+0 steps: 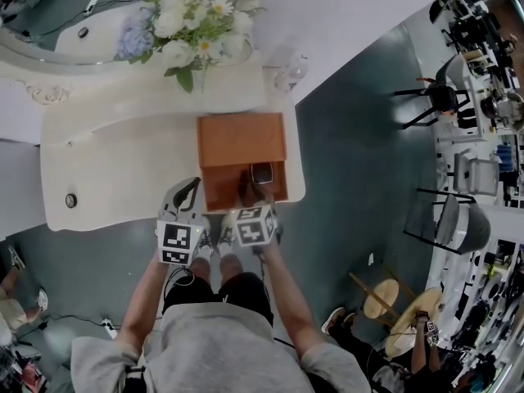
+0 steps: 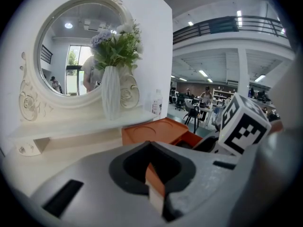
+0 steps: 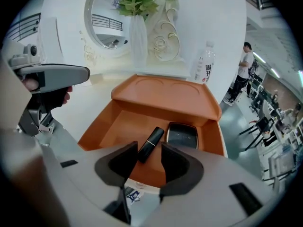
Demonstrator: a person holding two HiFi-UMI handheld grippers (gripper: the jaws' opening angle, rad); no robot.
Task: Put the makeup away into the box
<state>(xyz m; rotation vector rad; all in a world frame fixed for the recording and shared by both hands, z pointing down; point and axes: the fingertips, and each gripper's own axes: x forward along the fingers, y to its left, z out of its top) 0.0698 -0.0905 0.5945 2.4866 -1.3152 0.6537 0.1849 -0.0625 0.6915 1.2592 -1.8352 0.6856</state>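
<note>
We've got the right gripper (image 3: 149, 154) tipped steeply down over the open orange box (image 3: 102, 126), jaws apart by a moderate gap and gripping nothing. The lipstick (image 3: 151, 143) lies flat on the box floor, seen in line w/ that gap; the pads don't look to press it, so we read it as let go. It lies at a slant next to the dark compact (image 3: 182, 136), which sits flat toward the right wall. Both pieces are low inside the box, so the lid, folded back toward the vase (image 3: 138, 37), should have room to close over them.

Our left gripper (image 2: 151, 171) hangs to the left of the box above the white bench (image 1: 123, 162), jaws nearly together w/ only a thin slit between, nothing in them. We'd guess it's parked there to stay clear of the right one's work.

No other makeup shows on the bench, so packing looks about done; closing the lid is prob. next.
</note>
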